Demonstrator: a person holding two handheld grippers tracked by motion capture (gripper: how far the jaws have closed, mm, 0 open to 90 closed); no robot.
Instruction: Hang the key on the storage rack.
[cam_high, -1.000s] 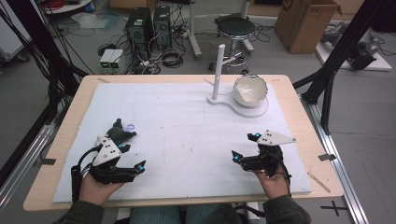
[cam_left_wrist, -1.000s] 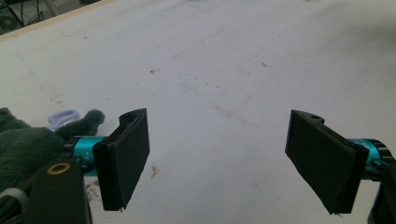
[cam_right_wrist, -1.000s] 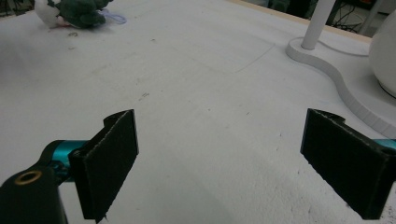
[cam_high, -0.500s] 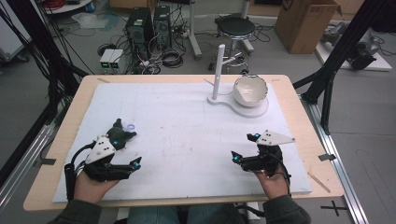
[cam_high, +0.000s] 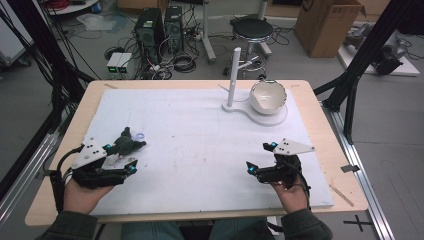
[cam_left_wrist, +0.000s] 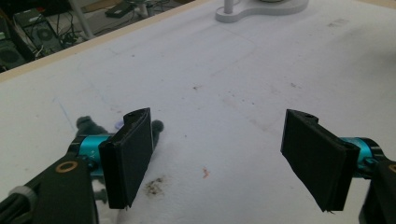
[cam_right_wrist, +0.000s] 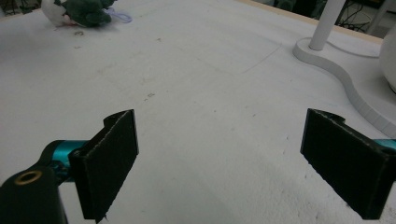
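**Both tongs wide open, nothing held**

High view: the left tongs (cam_high: 131, 157) lie just beside one dark green toy (cam_high: 125, 145); the right tongs (cam_high: 261, 159) lie well apart from it. One white bowl (cam_high: 268, 97) sits on one white stand (cam_high: 239, 102), far across the surface (cam_high: 200, 145).

Left gripper view: jaws spread wide, empty, one nearly against the toy (cam_left_wrist: 88, 125).

Right gripper view: jaws wide, empty; toy (cam_right_wrist: 86, 11) far off.

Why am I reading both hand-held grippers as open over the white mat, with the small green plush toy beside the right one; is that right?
Not quite: the small green plush toy lies beside the left hand-held gripper, as the high view shows. Both it and the right hand-held gripper are open over the white mat.
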